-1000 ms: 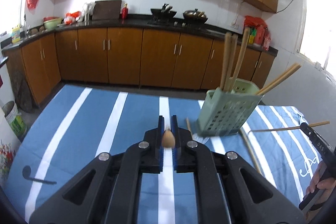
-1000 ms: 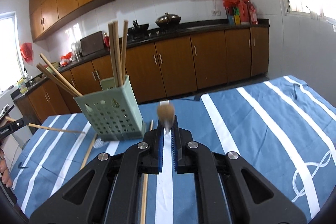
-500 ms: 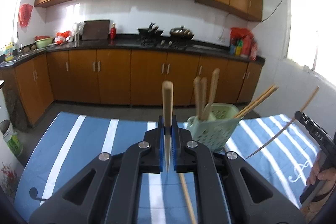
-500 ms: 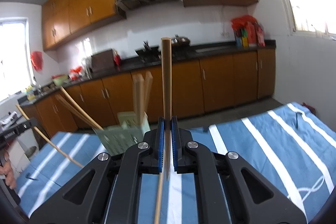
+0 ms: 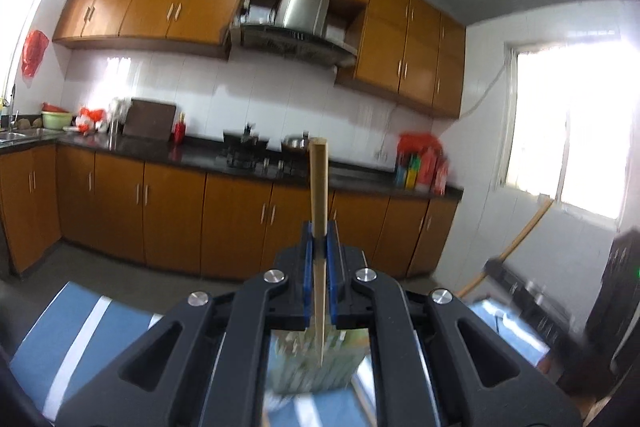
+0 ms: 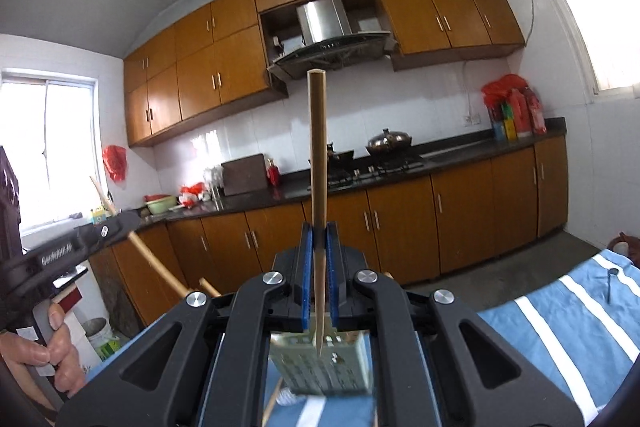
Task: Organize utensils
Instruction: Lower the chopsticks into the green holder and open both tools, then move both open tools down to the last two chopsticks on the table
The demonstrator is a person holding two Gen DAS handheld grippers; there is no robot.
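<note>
My left gripper (image 5: 319, 239) is shut on a wooden chopstick (image 5: 319, 187) that stands upright between the blue pads, its tip pointing down over the green slotted utensil holder (image 5: 320, 363). My right gripper (image 6: 319, 239) is shut on another chopstick (image 6: 317, 155), also upright, its tip just above the same green holder (image 6: 324, 367). The other gripper shows at the left of the right wrist view (image 6: 72, 247) and blurred at the right of the left wrist view (image 5: 520, 283), each with its chopstick sticking up.
The blue cloth with white stripes (image 6: 560, 319) covers the table. A loose chopstick (image 6: 274, 403) lies on it beside the holder. Brown kitchen cabinets (image 5: 200, 219) and a dark counter stand behind. A hand (image 6: 44, 347) grips the left handle.
Both grippers have risen and tilted upward, swinging their chopsticks upright. The green holder has moved from ahead of the grippers to right beneath the chopstick tips.
</note>
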